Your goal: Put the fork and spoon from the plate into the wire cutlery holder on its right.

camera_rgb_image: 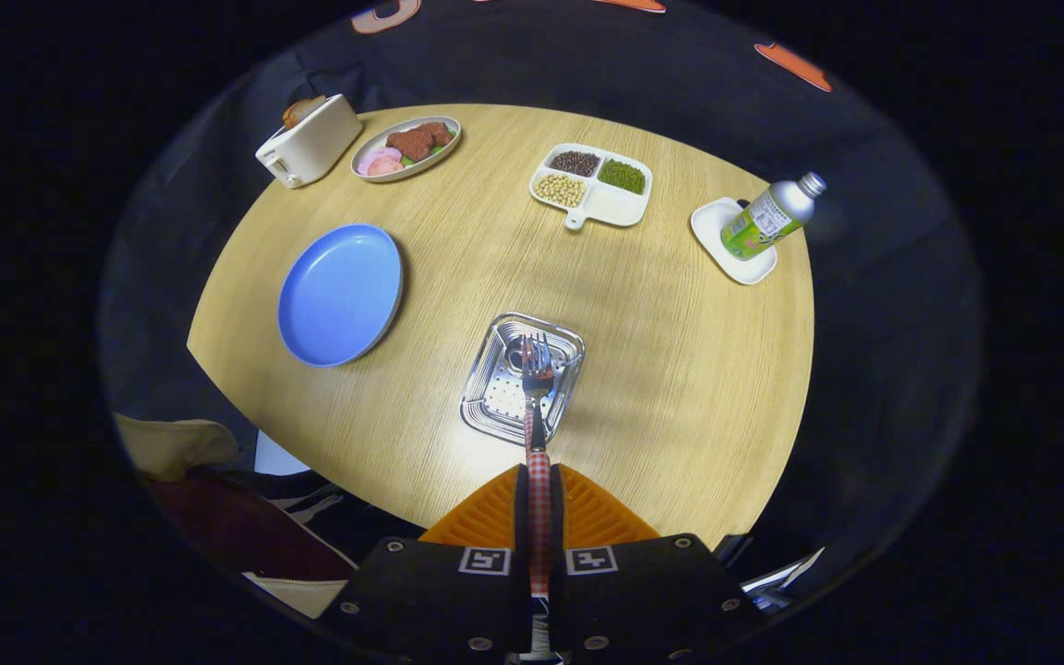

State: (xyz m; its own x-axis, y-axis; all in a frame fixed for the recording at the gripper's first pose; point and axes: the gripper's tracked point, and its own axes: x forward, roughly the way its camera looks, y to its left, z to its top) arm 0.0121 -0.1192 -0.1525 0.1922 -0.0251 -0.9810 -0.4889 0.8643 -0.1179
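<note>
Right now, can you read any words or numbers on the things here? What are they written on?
No text can be read.
Bottle on the white dish: its green label has print, too small and blurred.
Gripper, shut on the fork above the wire cutlery holder: square black-and-white markers, no words.

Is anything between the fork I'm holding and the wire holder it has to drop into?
Nothing visible. The fingers are shut on the fork by its checked handle, and its tines hang right over the open top of the cutlery holder. The blue plate sits off to the side.
</note>
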